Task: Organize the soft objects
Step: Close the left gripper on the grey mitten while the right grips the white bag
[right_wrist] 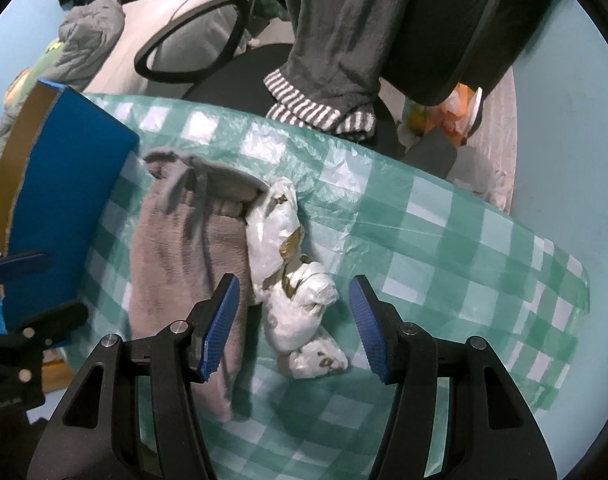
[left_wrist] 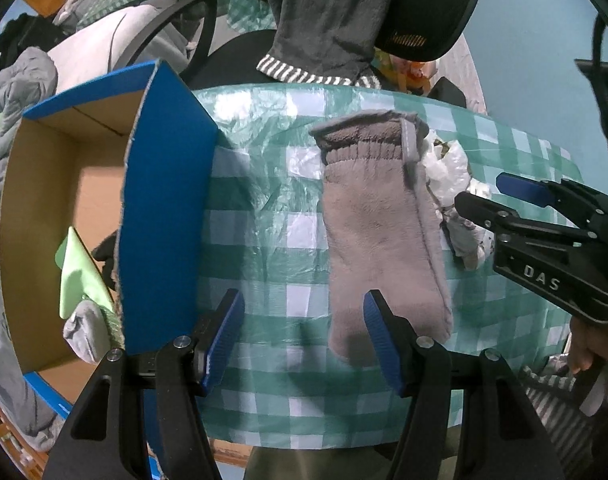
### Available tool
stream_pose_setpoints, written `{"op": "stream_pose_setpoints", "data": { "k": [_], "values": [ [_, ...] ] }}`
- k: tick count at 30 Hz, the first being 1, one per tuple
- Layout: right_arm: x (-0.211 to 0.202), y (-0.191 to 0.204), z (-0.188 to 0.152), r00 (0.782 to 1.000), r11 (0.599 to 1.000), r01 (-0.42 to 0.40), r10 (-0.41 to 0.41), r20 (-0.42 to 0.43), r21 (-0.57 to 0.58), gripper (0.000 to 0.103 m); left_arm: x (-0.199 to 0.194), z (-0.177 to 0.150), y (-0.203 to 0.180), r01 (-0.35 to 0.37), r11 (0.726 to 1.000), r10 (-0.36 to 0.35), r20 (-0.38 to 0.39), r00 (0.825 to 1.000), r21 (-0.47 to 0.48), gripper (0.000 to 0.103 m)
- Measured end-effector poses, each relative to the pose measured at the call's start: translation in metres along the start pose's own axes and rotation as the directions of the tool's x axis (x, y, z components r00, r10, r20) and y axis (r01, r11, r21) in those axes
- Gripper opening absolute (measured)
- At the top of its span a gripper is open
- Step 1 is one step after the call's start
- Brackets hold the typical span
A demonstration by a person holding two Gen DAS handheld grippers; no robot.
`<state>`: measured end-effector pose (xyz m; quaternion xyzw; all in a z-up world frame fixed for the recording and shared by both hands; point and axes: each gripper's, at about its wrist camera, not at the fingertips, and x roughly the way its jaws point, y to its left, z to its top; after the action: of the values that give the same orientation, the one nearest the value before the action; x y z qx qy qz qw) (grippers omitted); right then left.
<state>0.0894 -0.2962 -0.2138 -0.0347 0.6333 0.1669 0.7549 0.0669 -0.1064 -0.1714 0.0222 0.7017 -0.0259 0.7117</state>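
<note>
Tongs both hanging released over checkered tabletop (left_wrist: 263, 240): left tongs (left_wrist: 304, 340) straddling grey mitten (left_wrist: 380, 232) tip, right tongs (right_wrist: 293, 328) hovering around white crumpled item (right_wrist: 299, 300), blue box (left_wrist: 163, 208) sitting alongside.

Both grippers are built from black angular linkage arms joined by silver round screws, and each finger is tipped with a ribbed blue pad (left_wrist: 223, 340). White "DAS" lettering is printed on the right gripper (left_wrist: 500, 200) body. A dark cable is seen above it, and the left gripper (left_wrist: 304, 340) is made identically.
</note>
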Motion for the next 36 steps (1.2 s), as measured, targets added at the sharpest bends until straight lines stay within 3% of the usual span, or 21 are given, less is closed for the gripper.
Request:
{"op": "stream_pose_setpoints", "data": {
  "k": [10,12,15,19,22,33,36],
  "values": [
    [0.024,-0.001,-0.006,0.999,1.000,0.013,-0.014,-0.047,-0.024,0.057,0.012,0.005,0.001,-0.004,0.999,0.004,-0.003,1.000,-0.040,0.063],
    [0.026,-0.003,-0.009,0.998,1.000,0.001,-0.002,-0.057,-0.020,0.035,0.014,0.006,0.000,-0.001,0.999,0.000,-0.009,1.000,-0.043,0.063],
    [0.023,-0.007,-0.014,0.999,1.000,0.003,-0.003,-0.047,-0.006,0.033,0.015,0.007,-0.003,0.013,0.999,-0.013,-0.012,1.000,-0.043,0.063],
    [0.019,-0.017,-0.025,0.998,0.999,0.014,-0.012,-0.056,0.035,0.032,0.016,0.009,-0.012,0.029,0.999,-0.029,-0.017,0.999,-0.033,0.064],
    [0.012,-0.031,-0.036,0.998,0.996,0.019,-0.013,-0.062,0.091,0.032,0.016,0.012,-0.020,0.041,0.999,-0.041,-0.008,0.999,-0.026,0.080],
    [-0.008,-0.057,-0.071,0.999,0.979,0.016,-0.009,-0.039,0.202,0.033,0.029,0.027,-0.040,0.129,0.990,-0.131,-0.032,0.991,-0.058,0.080],
    [-0.010,-0.059,-0.076,0.999,0.976,0.015,-0.008,-0.036,0.219,0.036,0.036,0.030,-0.046,0.125,0.989,-0.128,-0.039,0.991,-0.077,0.080]
  ]
}}
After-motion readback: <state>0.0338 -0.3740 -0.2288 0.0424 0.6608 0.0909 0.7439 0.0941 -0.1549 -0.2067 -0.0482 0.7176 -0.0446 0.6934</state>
